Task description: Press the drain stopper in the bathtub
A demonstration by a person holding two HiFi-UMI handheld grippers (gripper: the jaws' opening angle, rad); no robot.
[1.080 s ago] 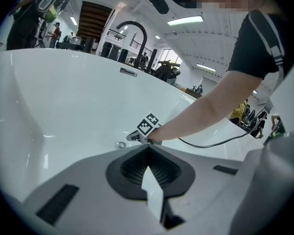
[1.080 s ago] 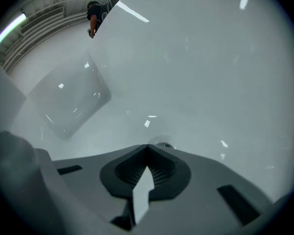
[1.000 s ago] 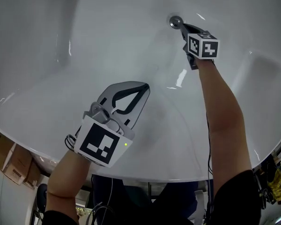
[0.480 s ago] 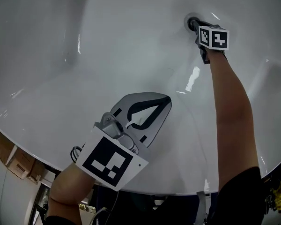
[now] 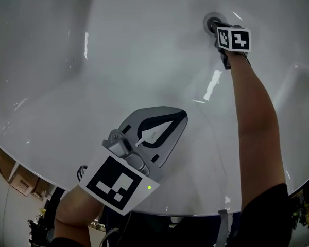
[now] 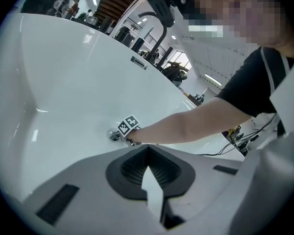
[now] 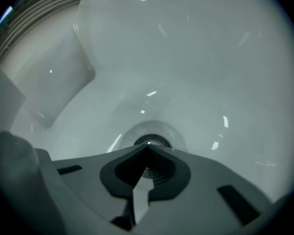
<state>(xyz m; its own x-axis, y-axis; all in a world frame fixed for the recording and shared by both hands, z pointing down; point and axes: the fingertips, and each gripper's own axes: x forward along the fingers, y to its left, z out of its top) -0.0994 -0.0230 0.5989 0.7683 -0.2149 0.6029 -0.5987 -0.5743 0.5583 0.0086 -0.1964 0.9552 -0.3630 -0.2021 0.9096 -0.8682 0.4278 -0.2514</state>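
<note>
The white bathtub [image 5: 118,45] has its metal drain stopper [image 7: 152,142] at the bottom, and the right gripper [image 5: 218,29], jaws pressed together, points its tip at that stopper. The left gripper [image 5: 180,116], also closed and empty, hangs well short of the stopper. Only the right gripper view shows the stopper's ringed surround

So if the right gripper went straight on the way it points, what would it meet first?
The drain stopper, just beyond the right gripper's shut tips; whether they touch is unclear.
</note>
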